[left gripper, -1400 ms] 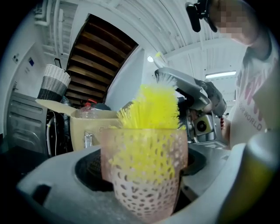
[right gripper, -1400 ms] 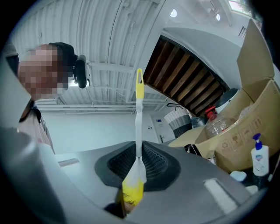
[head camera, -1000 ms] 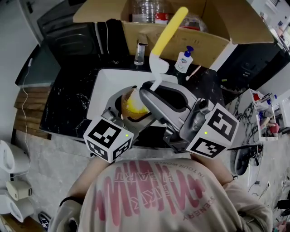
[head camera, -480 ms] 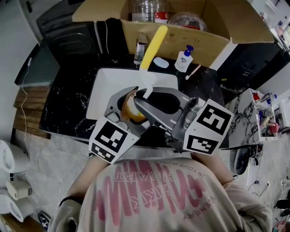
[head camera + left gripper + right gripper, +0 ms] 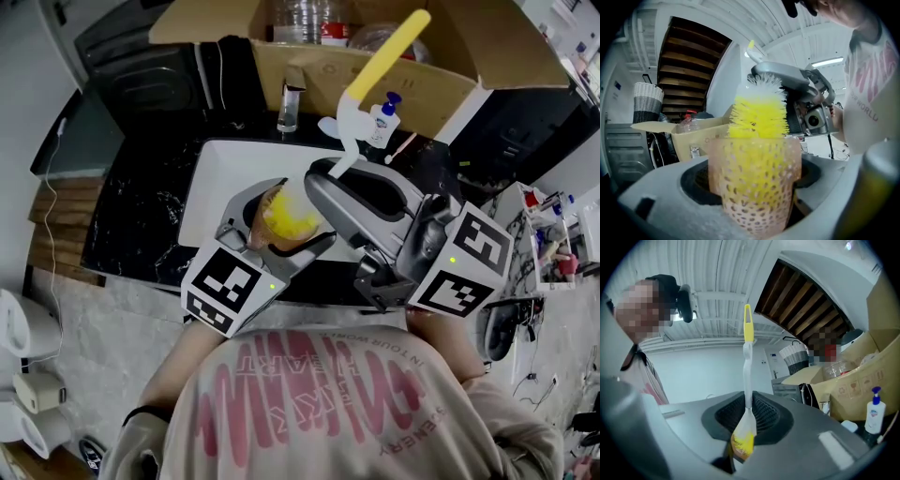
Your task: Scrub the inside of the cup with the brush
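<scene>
left gripper [image 5: 756, 199] clamped on the cup [image 5: 757, 173], jaws pressed against its dotted pink wall, mouth up, held over the front of the sink [image 5: 220, 164]. inside the cup: yellow bristles of the brush [image 5: 759, 117], filling it and standing out past the rim, white tuft on top. right gripper [image 5: 746, 427] pinched shut on the thin neck of the brush just above the head, long handle rising white, then yellow.

since half a second ago: handle gone from leaning toward the sink's back edge to tilting out past its back right corner, right gripper shifted toward the sink's right side with it, cup hardly moved. reads as a scrubbing stroke under way, head levered round the inner wall. likely more passes to come; no telling from here how clean the inside is.

behind the sink, a cardboard box [image 5: 422, 89] holding clear plastic bottles [image 5: 300, 17] and something with a red label, the rest hard to make out. faucet [image 5: 291, 103] at the sink's back edge, pump bottle [image 5: 382, 124] just past its back right corner.
</scene>
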A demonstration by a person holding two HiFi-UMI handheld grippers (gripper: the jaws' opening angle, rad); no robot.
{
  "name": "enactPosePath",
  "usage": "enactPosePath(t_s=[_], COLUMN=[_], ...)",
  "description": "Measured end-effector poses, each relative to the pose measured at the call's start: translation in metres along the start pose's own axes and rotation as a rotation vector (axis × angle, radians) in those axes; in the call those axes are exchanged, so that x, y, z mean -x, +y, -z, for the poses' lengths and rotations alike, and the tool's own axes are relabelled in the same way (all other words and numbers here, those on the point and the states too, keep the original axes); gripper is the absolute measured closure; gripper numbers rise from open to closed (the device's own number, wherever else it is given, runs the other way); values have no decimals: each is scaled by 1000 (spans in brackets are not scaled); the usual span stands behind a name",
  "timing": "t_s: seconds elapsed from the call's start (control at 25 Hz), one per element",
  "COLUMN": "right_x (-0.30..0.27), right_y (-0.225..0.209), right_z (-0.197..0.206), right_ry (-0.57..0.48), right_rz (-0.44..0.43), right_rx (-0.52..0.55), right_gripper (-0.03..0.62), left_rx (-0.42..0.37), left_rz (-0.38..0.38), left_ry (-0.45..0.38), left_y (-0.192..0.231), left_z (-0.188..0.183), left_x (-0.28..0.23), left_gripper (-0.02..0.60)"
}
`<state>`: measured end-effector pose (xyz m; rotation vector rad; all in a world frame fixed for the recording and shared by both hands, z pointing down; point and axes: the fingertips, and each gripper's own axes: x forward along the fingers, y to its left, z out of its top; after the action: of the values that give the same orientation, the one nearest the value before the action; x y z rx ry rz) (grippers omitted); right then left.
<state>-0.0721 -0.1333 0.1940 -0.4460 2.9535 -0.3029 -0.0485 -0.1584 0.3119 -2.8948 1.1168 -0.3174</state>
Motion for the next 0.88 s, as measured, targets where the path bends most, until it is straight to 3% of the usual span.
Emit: enactPosePath(t_s=[0.36,0.88], right_x=[-10,-21], right_y=[17,13], right_z=[16,42], right_ry=[78,186], right_rz=[-64,-83], right_rx=[44,23], right_gripper=[537,536], left_rx=[-39,-64], left_rz=[-9,30], left_ry=[21,16], left_y=[-1,-6], left_z=[0,-3], left_x=[-1,-1], left_gripper=[181,181])
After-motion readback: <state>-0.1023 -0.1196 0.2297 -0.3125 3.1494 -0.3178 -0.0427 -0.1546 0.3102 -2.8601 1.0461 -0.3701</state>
